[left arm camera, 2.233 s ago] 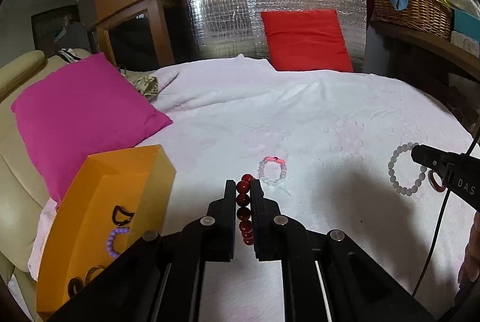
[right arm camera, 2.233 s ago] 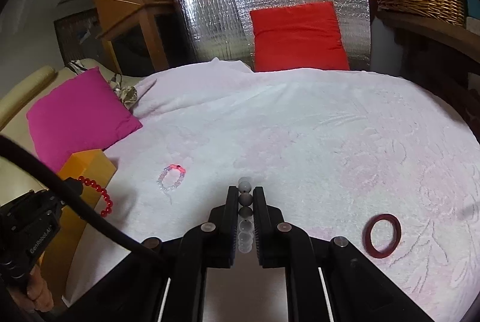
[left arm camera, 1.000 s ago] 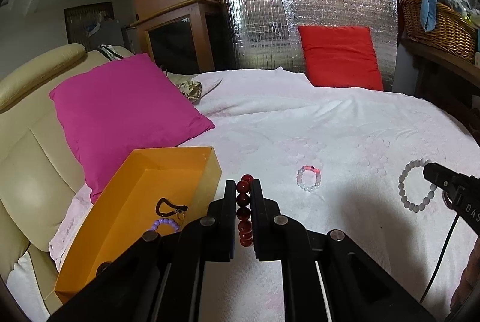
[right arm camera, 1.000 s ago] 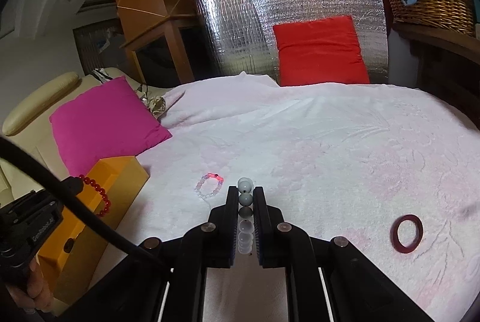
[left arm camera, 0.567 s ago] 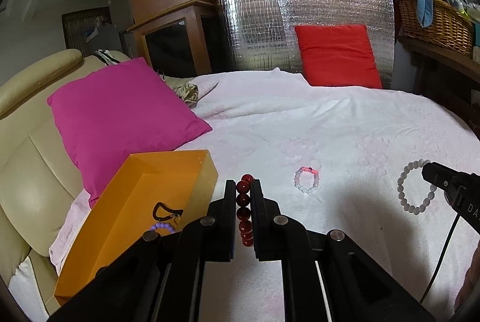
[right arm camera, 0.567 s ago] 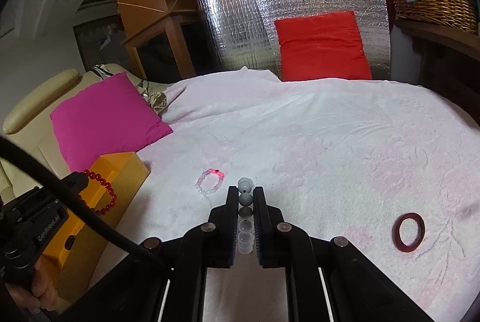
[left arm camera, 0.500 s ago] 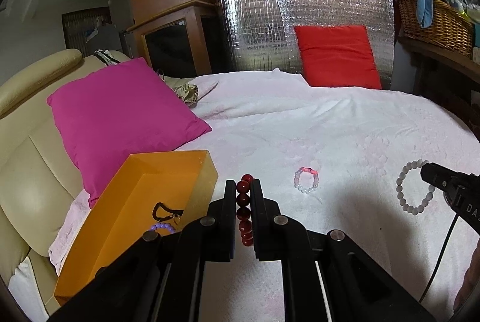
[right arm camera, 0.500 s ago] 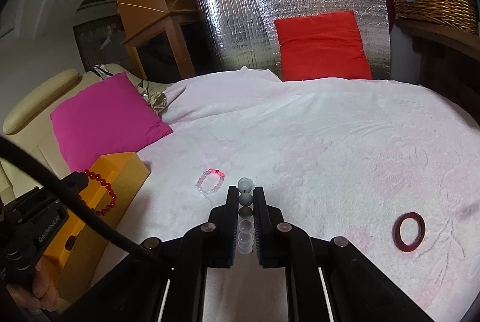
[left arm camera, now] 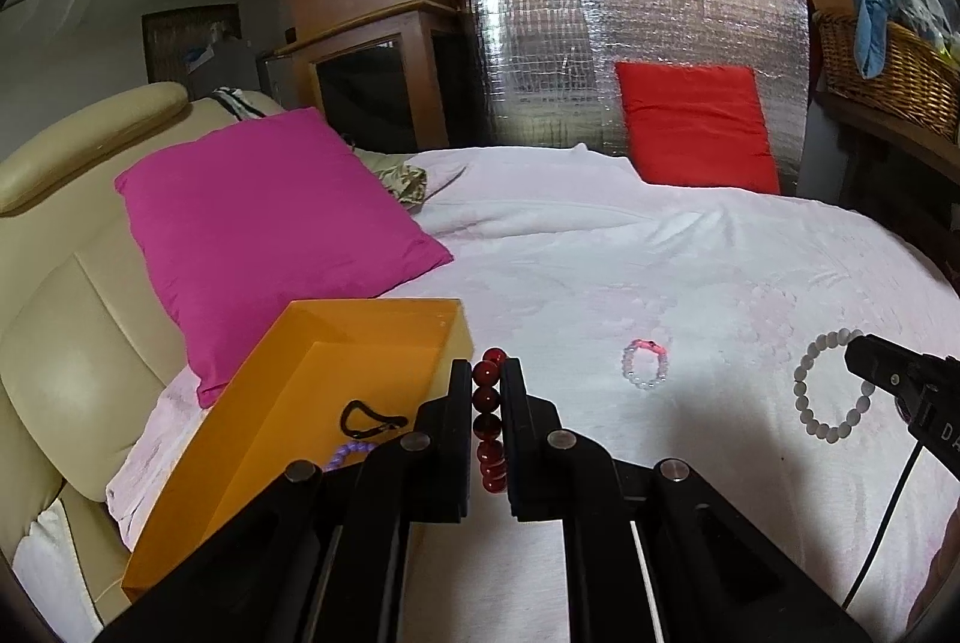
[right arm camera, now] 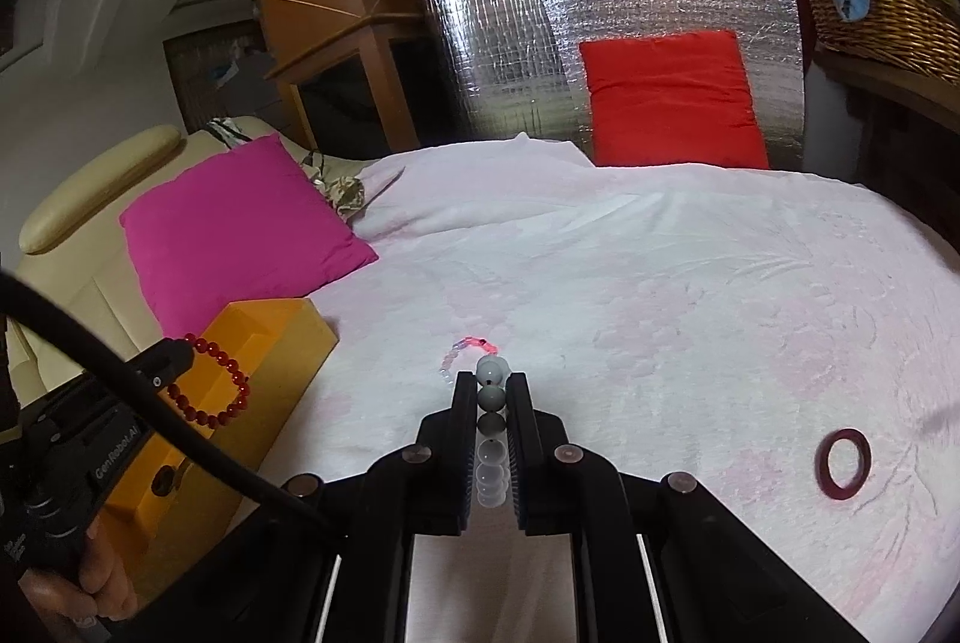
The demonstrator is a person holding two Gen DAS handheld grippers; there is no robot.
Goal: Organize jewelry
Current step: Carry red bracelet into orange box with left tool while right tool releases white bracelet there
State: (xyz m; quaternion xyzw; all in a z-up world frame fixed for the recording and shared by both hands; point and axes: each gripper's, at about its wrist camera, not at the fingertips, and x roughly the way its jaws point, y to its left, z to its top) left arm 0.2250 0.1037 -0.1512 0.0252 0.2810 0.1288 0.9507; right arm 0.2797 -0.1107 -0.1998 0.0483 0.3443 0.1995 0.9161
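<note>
The dark red bead bracelet [left arm camera: 489, 424] is pinched between the fingers of the left hand-held gripper [left arm camera: 487, 373], which is closed tight on it. It looks light and limp overall: hard, smooth beads on what is probably an elastic cord, so it would sag and swing rather than hold shape. The beads could roll under the pads, so a grip across the strand, as here, seems the safest hold. In the left wrist view the gripped stretch runs lengthwise along the fingers; in the right wrist view the loop [right arm camera: 210, 385] hangs open and roughly round, just above the near end of the orange box [left arm camera: 300, 403].

The white bead bracelet [right arm camera: 492, 433] is held the same way by the right hand-held gripper [right arm camera: 491, 382], clamped on the strand, its loop [left arm camera: 831, 388] hanging above the blanket, well to the right of the orange box. It should handle much the same.

Inside the orange box lie a black clasp [left arm camera: 366, 418] and a purple bead bracelet [left arm camera: 351, 454]. A small pink-and-clear bracelet [left arm camera: 645, 364] lies flat on the pale pink blanket [left arm camera: 690, 271] to the right of the box; a dark red ring [right arm camera: 843, 462] lies far beyond that. A magenta cushion [left arm camera: 270, 217] sits just behind the box.
</note>
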